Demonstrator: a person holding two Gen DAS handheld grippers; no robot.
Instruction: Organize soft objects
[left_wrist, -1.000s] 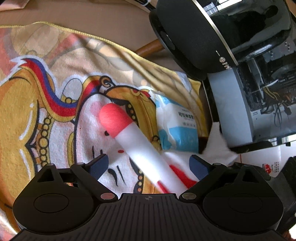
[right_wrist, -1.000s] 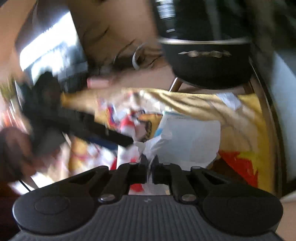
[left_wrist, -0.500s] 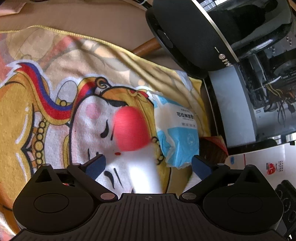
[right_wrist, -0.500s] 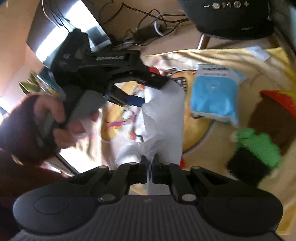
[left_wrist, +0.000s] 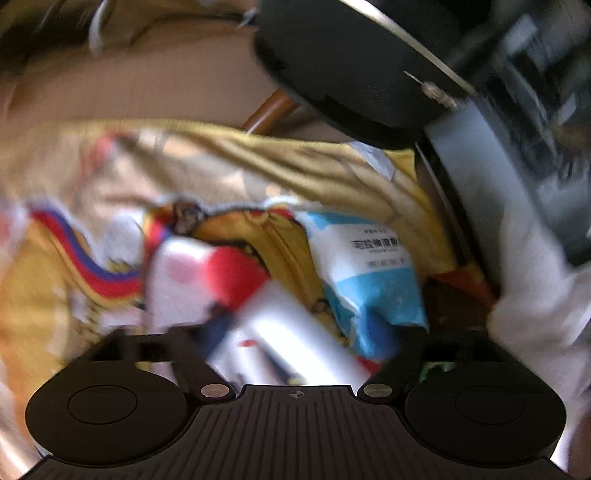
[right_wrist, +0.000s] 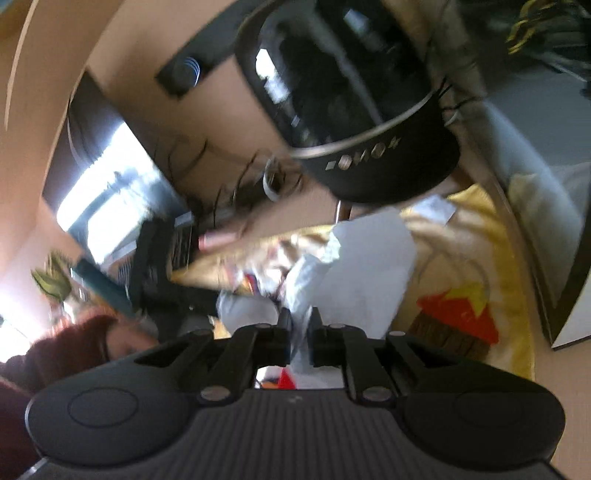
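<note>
My right gripper (right_wrist: 300, 321) has its jaws pinched on the white cloth (right_wrist: 362, 266), lifting it clear of the printed towel (left_wrist: 66, 295), while my left gripper (left_wrist: 295, 332), jaws wide, straddles the red-tipped white tube (left_wrist: 280, 317) lying on it.

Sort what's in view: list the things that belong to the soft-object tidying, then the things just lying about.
Job:
white cloth, pinched in the right gripper
red-tipped white sock, between the open left gripper fingers
blue and white packet
printed towel

Lying about:
black round speaker
computer case
</note>
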